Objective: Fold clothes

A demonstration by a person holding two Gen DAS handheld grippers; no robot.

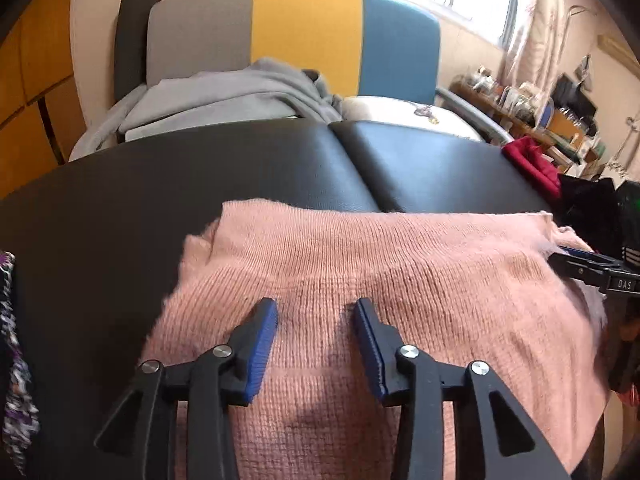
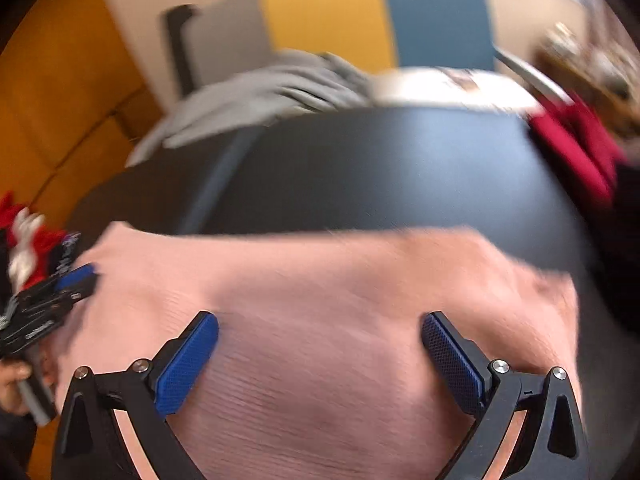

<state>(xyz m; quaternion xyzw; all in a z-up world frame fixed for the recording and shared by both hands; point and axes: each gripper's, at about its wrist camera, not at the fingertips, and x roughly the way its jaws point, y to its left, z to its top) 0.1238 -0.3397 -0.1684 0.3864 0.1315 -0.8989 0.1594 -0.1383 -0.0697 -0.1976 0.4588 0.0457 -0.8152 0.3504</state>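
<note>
Here, both hand-held grippers tilt down over a pink sweater (image 1: 360,280) near the desk's (image 1: 200,168) front edge: left hand-held gripper (image 1: 316,308) and right hand-held gripper (image 2: 320,324) spread, pinching nothing.

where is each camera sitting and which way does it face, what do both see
Left wrist view: sits on the left gripper, looking forward and down along its open fingers over the pink sweater on the black table; the right gripper pokes in at the right edge.
Right wrist view: sits on the right gripper, jaws wide open over the same sweater, blurred; the left gripper and a hand show at the left edge.
Shared: sweater, table, striped chair, grey garment, red cloth.
</note>
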